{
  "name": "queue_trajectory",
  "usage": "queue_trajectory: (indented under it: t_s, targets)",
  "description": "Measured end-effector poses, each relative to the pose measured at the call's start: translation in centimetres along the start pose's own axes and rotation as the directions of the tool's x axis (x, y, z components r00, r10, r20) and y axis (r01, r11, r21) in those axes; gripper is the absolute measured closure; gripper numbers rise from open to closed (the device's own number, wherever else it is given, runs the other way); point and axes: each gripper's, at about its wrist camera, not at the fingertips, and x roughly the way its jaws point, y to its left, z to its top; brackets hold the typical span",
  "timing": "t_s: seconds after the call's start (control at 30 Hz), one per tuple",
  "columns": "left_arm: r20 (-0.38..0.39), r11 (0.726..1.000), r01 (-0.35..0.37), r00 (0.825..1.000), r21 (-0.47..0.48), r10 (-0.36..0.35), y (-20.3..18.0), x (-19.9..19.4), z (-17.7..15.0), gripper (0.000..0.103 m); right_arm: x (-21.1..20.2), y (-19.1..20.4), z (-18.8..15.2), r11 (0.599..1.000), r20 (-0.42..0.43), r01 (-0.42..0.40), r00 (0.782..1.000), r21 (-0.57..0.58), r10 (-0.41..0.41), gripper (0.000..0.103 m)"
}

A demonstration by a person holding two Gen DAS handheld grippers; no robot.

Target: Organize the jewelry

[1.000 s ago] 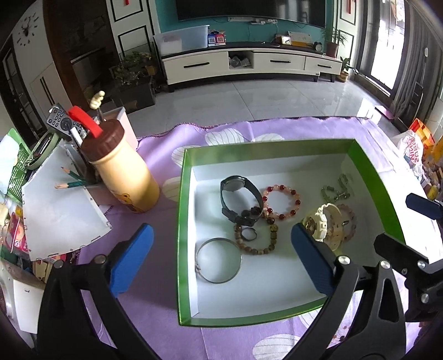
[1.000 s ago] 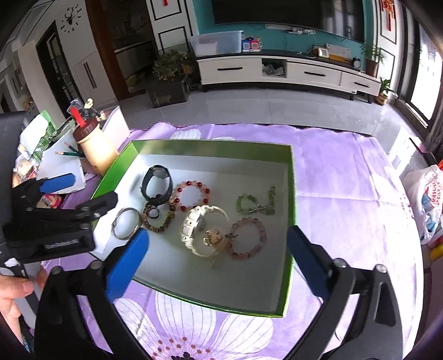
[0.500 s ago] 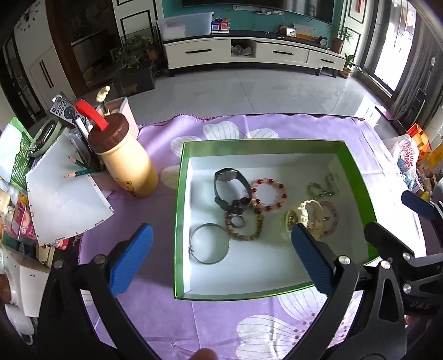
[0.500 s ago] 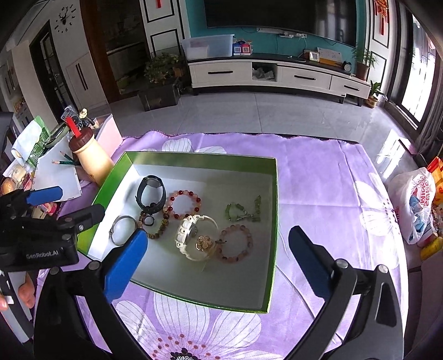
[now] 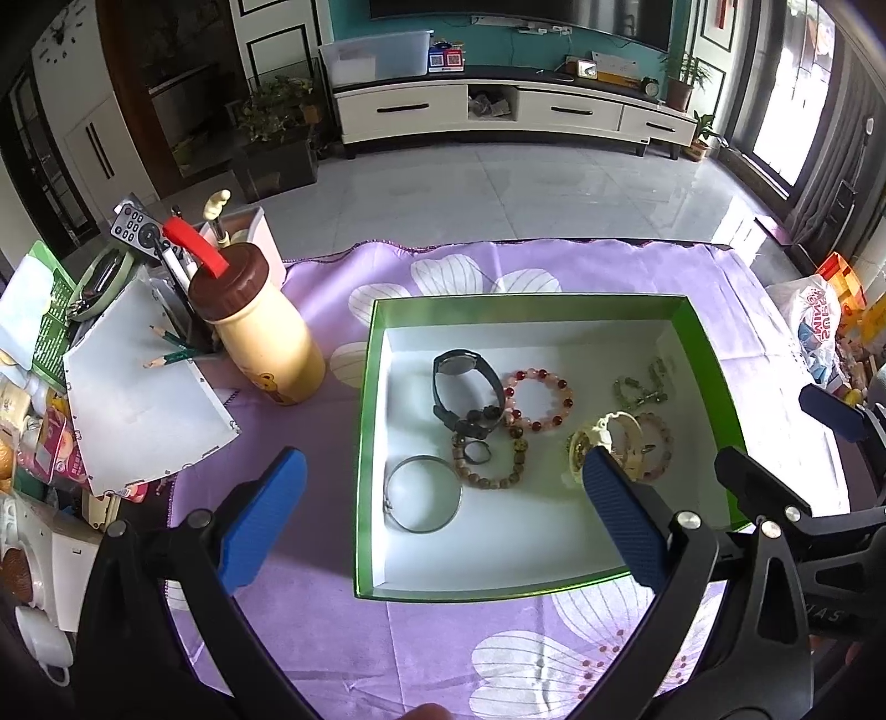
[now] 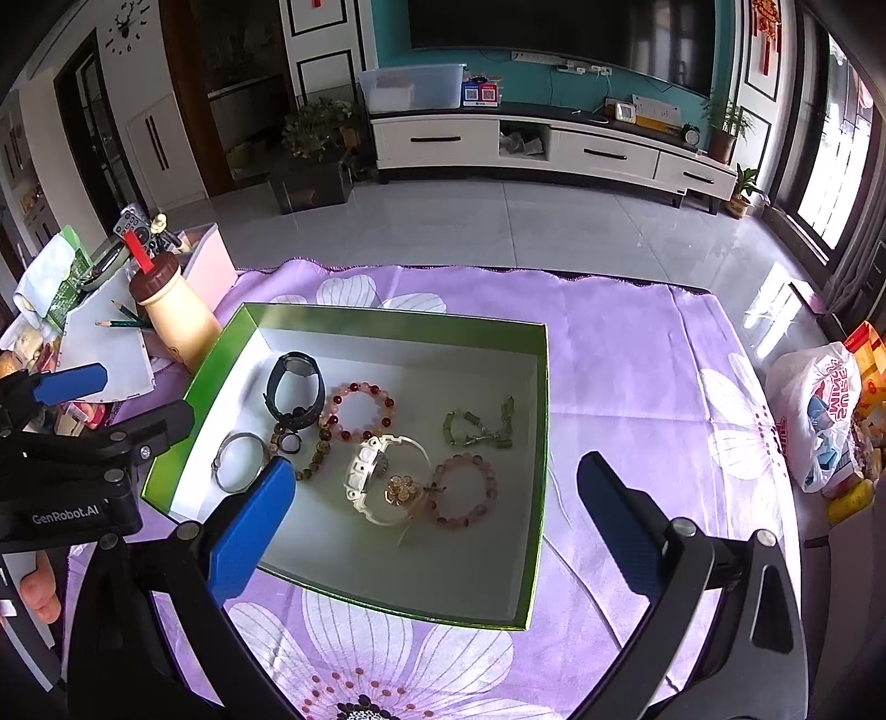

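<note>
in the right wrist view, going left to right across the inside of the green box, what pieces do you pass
silver bangle → black watch → red bead bracelet → pink bead bracelet → green bead bracelet

Bright window daylight, floor glare, fisheye-warped edges

It was a home living room. A large television [image 6: 559, 27] hung on a teal wall above a long white cabinet [image 6: 548, 147] with drawers, and potted plants [image 6: 315, 133] stood on the pale tiled floor [image 6: 498, 227]. A wall clock [image 6: 126, 26] hung near a dark doorway. In front, a desk was covered by a purple flowered cloth [image 6: 626, 354], with household clutter at its left end: a remote control [image 5: 132, 226], pencils [image 5: 166, 346] and a capped bottle [image 5: 260, 338].
</note>
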Motion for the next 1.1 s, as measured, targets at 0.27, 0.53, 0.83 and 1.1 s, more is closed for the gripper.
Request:
queue_trajectory:
  t_s: [0.27, 0.53, 0.83, 1.1]
  targets:
    - [-0.015, 1.000, -0.014, 1.000, -0.011, 0.014, 0.4, 0.7, -0.1, 0.002, 0.8, 0.1, -0.1, 1.000, -0.019, 0.003, 1.000, 0.002, -0.003, 0.001]
    - [-0.021, 1.000, -0.018, 1.000, -0.023, 0.018, 0.8, 1.1, -0.4, 0.002, 1.3, 0.3, -0.1, 1.000, -0.025, 0.002, 1.000, 0.000, -0.002, 0.001]
    - [-0.024, 0.999, -0.027, 0.999, -0.024, 0.027, 0.9, 1.3, -0.4, 0.002, 1.5, 0.7, -0.1, 1.000, -0.028, 0.000, 1.000, -0.003, 0.000, 0.001]
    - [-0.023, 0.999, -0.040, 0.999, -0.026, 0.039, 0.9, 1.3, -0.5, 0.002, 1.5, 0.9, 0.0, 1.000, -0.026, 0.000, 1.000, -0.002, 0.000, 0.001]
